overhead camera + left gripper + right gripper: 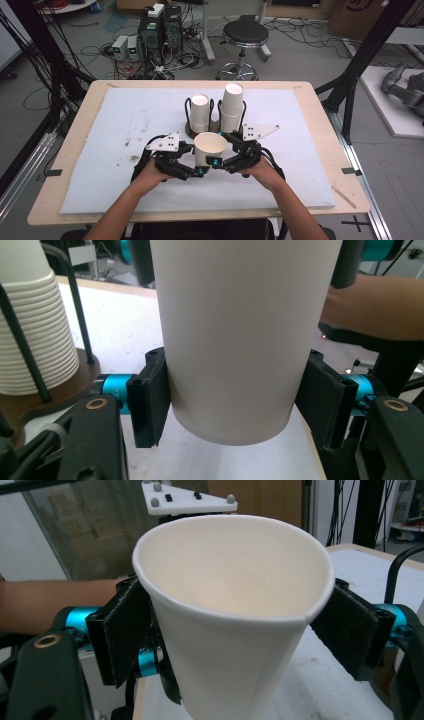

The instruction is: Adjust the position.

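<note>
Grippers meet around a single white paper cup (210, 148), which is held upright just above the pale mat, its open mouth facing up and its long axis vertical. Left gripper (199, 171) comes in from the cup's left and clamps the lower wall near the base: in the left gripper view its two black pads (150, 400) press flat against opposite sides of the cup (235, 340), with the bottom rim hanging just below them and clear of the mat. Right gripper (216, 162) comes in from the cup's right and sits higher, near the rim: in the right gripper view its jaws stand wide on either side of the cup (230, 610), the pads (122, 630) lying against the wall just under the lip, which looks slightly pinched out of round, so it appears to be gripping too. Both hands are about equally close to the cup, one on each side. Behind the cup, further from the person, stands a dark cup holder (189, 131) with wire posts, carrying a short stack of cups (199, 111) on its left and a taller stack of cups (232, 106) on its right. Under everything lies the white mat (120, 150) on a wooden table (325, 125). Judging from this, the held cup lies directly in front of the holder, so any placing move would carry it straight away from the person, kept upright.
</note>
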A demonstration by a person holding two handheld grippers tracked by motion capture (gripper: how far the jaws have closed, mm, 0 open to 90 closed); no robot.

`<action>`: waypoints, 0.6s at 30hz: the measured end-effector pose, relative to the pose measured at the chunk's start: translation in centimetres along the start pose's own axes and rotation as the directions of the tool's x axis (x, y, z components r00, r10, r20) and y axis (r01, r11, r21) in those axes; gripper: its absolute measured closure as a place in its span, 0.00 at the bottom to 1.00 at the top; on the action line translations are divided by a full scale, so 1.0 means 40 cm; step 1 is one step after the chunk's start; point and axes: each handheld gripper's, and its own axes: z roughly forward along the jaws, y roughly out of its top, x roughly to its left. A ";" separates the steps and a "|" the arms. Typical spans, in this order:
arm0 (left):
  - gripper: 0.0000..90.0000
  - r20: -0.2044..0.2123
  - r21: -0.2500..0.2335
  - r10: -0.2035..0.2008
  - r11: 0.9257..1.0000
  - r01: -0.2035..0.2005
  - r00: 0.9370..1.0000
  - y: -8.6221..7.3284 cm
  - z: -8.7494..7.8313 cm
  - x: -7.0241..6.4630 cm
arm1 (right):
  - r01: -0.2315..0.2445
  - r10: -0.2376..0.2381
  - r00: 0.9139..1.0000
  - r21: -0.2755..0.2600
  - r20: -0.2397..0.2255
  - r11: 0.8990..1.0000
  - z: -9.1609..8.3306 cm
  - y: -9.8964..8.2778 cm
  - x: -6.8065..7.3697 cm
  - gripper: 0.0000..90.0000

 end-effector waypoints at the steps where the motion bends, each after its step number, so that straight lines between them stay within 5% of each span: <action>1: 0.40 0.002 -0.008 0.001 1.000 -0.001 1.000 0.001 0.001 -0.001 | -0.006 0.006 1.000 -0.010 0.002 1.000 0.001 -0.001 0.001 0.21; 5: 0.40 0.013 -0.025 0.000 1.000 0.000 1.000 0.003 0.004 -0.004 | -0.011 0.009 0.999 -0.039 -0.043 0.999 0.007 -0.002 0.001 0.30; 12: 0.40 -0.004 -0.020 0.007 1.000 -0.007 1.000 0.002 0.007 -0.004 | 0.032 -0.033 0.998 -0.027 -0.048 0.999 0.002 0.001 0.003 0.39; 15: 0.37 -0.074 0.025 -0.004 1.000 0.006 0.997 -0.006 0.004 0.003 | 0.067 -0.068 0.998 0.004 0.007 0.998 -0.006 0.003 0.001 0.40; 18: 0.33 -0.125 0.013 -0.035 0.999 0.037 0.992 -0.017 -0.013 0.017 | 0.088 -0.090 0.994 0.023 0.062 0.996 -0.026 0.007 -0.007 0.42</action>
